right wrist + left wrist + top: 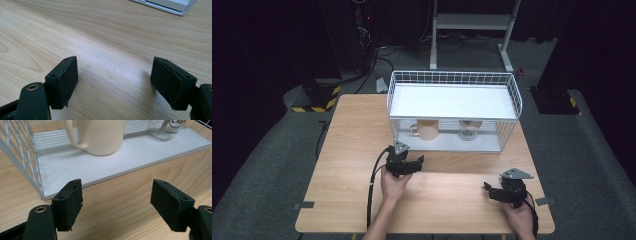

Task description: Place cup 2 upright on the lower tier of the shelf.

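Note:
A cream mug stands on the lower white shelf of a white wire rack, its handle to the left. Beside it, to the right, stands a clear glass mug with printed lettering. My left gripper hovers over the wooden table just in front of the shelf, pointing toward the cream mug; its jaws stand apart with nothing between them. Near the table's front right, my right gripper is open over bare wood.
The rack's top shelf is a bare white board with a wire rim. A corner of the lower shelf lies ahead of the right gripper. Behind the table are a white stand, cables and dark floor.

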### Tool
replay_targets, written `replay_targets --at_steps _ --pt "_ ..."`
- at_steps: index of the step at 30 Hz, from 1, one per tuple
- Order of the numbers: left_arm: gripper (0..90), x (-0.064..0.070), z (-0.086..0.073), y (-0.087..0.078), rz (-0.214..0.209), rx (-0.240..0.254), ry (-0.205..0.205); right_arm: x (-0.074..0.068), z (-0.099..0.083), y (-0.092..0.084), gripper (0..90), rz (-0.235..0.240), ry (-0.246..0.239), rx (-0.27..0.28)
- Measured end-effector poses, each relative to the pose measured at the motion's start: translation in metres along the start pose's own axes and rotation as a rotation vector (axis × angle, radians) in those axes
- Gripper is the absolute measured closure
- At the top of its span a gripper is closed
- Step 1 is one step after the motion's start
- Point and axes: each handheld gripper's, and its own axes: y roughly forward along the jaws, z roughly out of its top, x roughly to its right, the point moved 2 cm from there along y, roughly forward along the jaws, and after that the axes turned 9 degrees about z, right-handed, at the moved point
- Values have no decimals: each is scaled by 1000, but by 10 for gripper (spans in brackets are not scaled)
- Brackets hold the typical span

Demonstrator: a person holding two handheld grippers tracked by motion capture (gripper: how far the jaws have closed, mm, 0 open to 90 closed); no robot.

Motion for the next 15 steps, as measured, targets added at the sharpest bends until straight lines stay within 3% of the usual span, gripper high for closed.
replay_targets --at_steps 15 --pt "229 -7 -18 -20 -10 16 -12 0 0 0 224 0 -1 0"
